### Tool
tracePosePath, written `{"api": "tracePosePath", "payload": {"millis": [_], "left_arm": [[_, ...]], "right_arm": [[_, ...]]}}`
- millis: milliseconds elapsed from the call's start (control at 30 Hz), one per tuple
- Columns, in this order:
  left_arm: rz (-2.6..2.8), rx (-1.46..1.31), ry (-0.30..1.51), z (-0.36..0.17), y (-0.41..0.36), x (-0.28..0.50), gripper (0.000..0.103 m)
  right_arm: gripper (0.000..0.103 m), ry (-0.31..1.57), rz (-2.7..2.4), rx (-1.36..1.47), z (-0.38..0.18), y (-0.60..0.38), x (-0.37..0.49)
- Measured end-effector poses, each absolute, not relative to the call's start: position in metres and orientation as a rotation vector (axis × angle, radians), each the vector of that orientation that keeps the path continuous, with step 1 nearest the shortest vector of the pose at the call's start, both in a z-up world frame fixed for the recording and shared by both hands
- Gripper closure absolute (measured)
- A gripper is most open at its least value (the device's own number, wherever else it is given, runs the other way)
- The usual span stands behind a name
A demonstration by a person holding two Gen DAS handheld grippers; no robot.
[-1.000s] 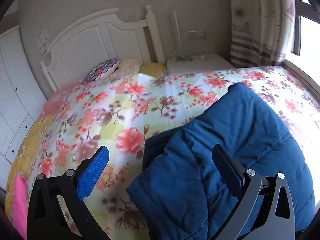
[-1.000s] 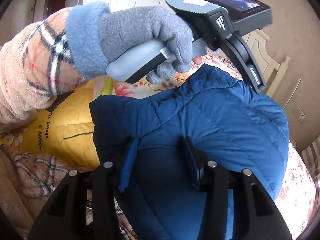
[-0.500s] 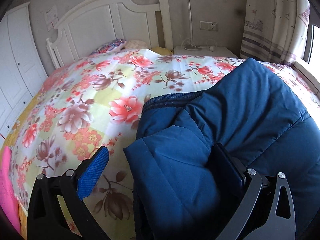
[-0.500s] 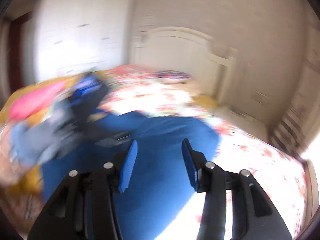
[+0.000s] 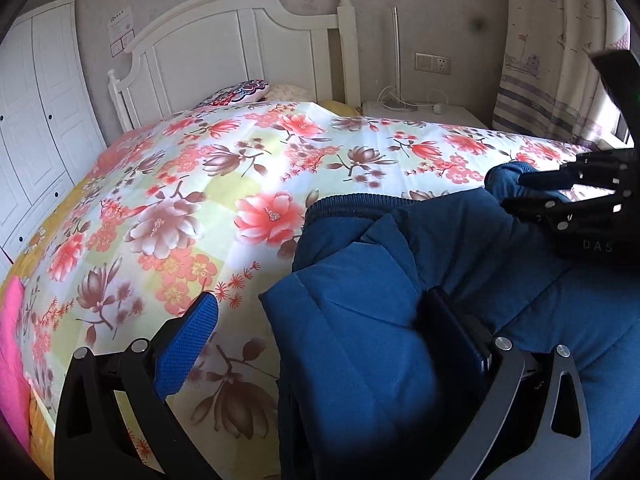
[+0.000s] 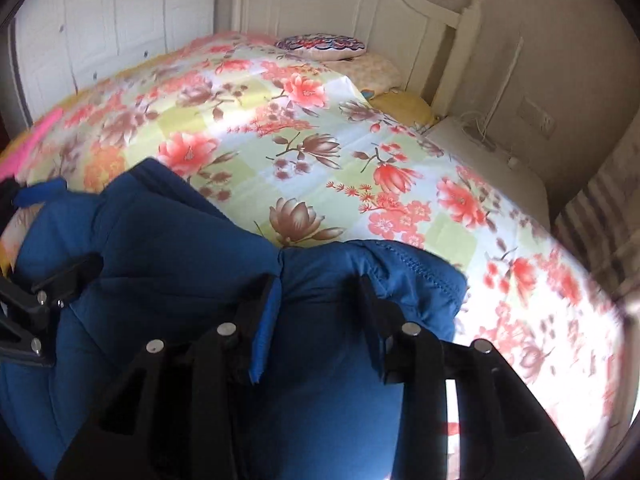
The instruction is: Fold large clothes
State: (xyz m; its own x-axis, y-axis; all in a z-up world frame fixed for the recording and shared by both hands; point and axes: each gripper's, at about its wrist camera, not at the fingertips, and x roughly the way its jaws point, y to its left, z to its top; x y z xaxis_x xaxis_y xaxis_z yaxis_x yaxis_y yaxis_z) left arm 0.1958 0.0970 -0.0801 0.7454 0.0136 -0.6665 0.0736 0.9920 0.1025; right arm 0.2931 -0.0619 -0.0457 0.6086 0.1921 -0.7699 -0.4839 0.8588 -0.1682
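Black gripper [image 5: 320, 336], blue-padded fingers [image 5: 186, 350], silver screws.

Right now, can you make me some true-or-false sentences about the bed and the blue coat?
1. The blue coat lies on a flowered bedspread. True.
2. The headboard is dark brown. False: it is white.
3. The left gripper has its fingers wide apart, with coat fabric between them. True.
4. The coat is hanging in the wardrobe. False: it is on the bed.
5. A patterned pillow sits near the headboard. True.
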Motion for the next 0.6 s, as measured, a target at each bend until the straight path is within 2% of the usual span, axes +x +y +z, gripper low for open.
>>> {"api": "tracePosePath", "payload": {"millis": [133, 167, 300, 500, 600], "left_arm": [[-0.035, 0.115, 0.722, -0.081, 0.099, 0.194, 0.004], [-0.037, 0.111, 0.722, -0.081, 0.099, 0.194, 0.004], [-0.039, 0.1, 0.726, -0.082, 0.1, 0.194, 0.004], [-0.047, 0.083, 0.734, -0.083, 0.102, 0.195, 0.004], [-0.047, 0.08, 0.728, -0.083, 0.103, 0.194, 0.004]], "right_arm": [[0.063, 0.702, 0.305, -0.298, -0.008, -0.077, 0.305], [0.057, 0.684, 0.273, -0.261, -0.006, -0.084, 0.311], [0.055, 0.916, 0.309, -0.245, -0.067, -0.083, 0.349], [0.055, 0.887, 0.281, -0.304, -0.06, -0.075, 0.347], [0.052, 0.84, 0.257, -0.348, -0.04, -0.068, 0.335]]}}
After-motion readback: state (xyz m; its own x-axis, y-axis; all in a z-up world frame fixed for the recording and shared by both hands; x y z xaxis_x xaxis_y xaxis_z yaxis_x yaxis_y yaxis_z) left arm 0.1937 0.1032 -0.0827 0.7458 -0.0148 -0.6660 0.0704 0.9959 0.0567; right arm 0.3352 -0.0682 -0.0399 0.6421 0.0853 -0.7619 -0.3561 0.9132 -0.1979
